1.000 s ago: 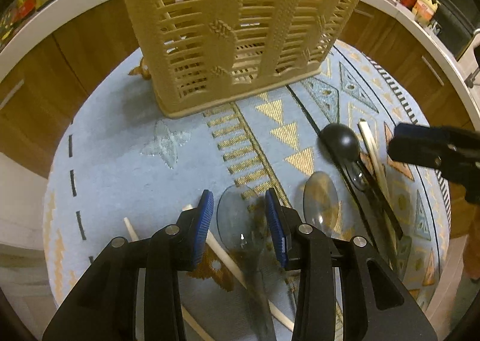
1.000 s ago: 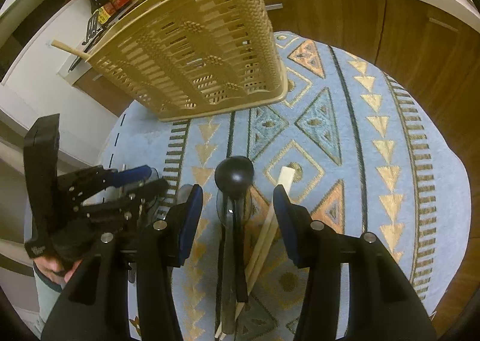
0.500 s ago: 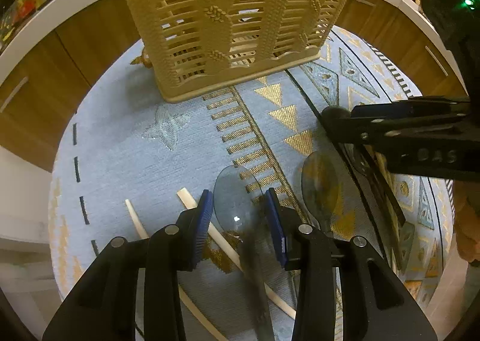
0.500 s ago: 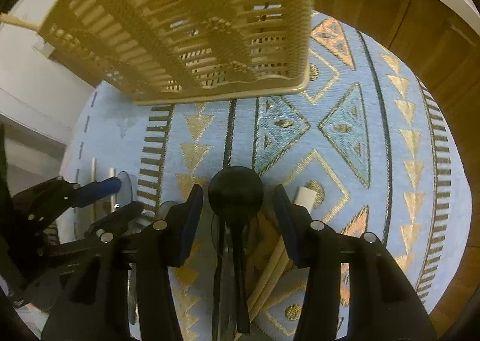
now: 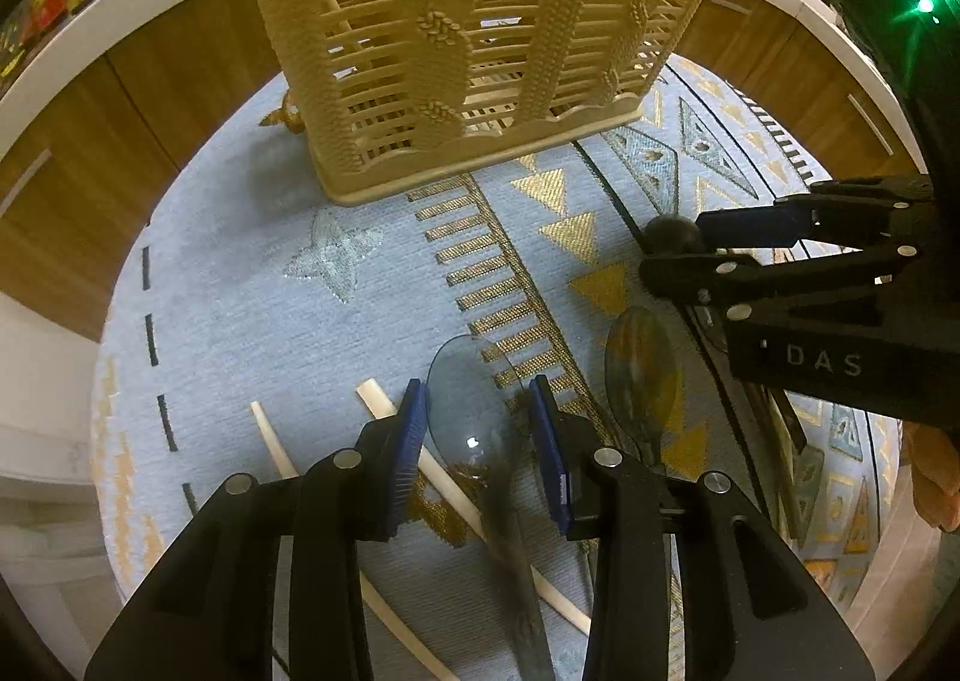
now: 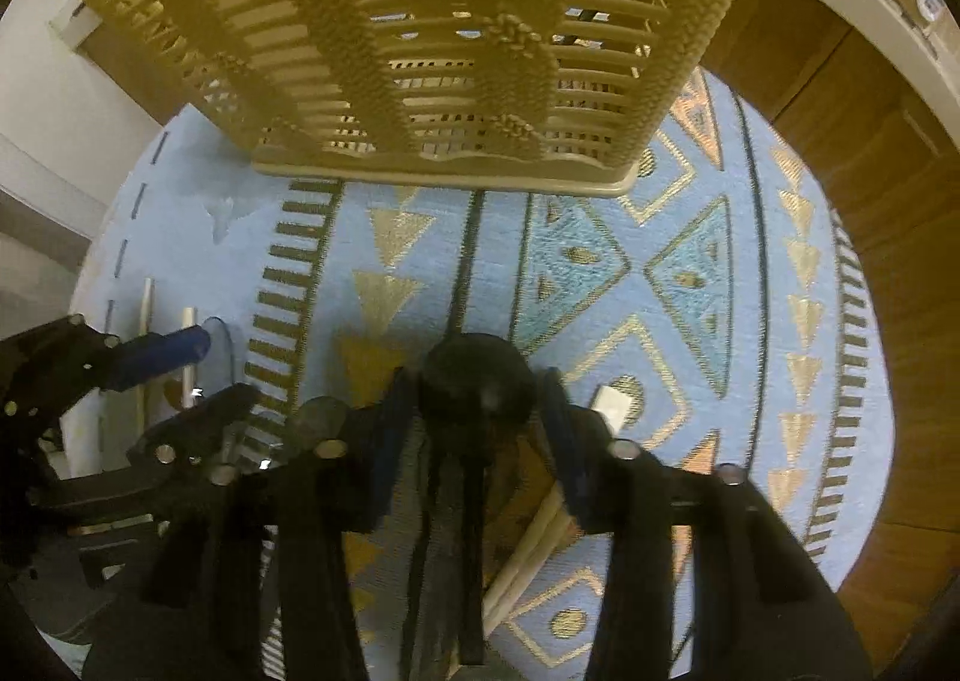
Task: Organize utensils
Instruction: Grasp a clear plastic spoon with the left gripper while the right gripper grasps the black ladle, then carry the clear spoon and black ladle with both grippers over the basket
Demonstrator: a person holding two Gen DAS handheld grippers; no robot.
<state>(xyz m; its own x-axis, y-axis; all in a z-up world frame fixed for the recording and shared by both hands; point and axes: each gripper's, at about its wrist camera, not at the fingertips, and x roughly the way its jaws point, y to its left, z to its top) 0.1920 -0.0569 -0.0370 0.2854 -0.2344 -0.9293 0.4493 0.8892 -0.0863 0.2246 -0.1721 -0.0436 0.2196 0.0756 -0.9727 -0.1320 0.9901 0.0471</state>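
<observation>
A beige slatted utensil basket (image 5: 480,39) stands at the far side of a round table; it also shows in the right wrist view (image 6: 432,33). My left gripper (image 5: 480,429) is open, its pads either side of a clear plastic spoon (image 5: 468,411) lying on the cloth. A second clear spoon (image 5: 642,363) lies to its right. My right gripper (image 6: 474,417) is open around the bowl of a black ladle-shaped spoon (image 6: 477,378), seen in the left wrist view (image 5: 672,234). Wooden chopsticks (image 5: 432,477) lie under the left gripper, and more chopsticks (image 6: 540,537) beside the black spoon.
The table wears a blue cloth (image 5: 240,321) with gold triangle patterns. Brown cabinet fronts (image 5: 90,153) and a white counter edge (image 5: 120,3) ring the table. The right gripper body (image 5: 840,321) reaches in close on the left gripper's right.
Both grippers have moved forward toward the basket. The right gripper has closed in over the black spoon's bowl; the left has slid up along the clear spoon. Both stay open.
</observation>
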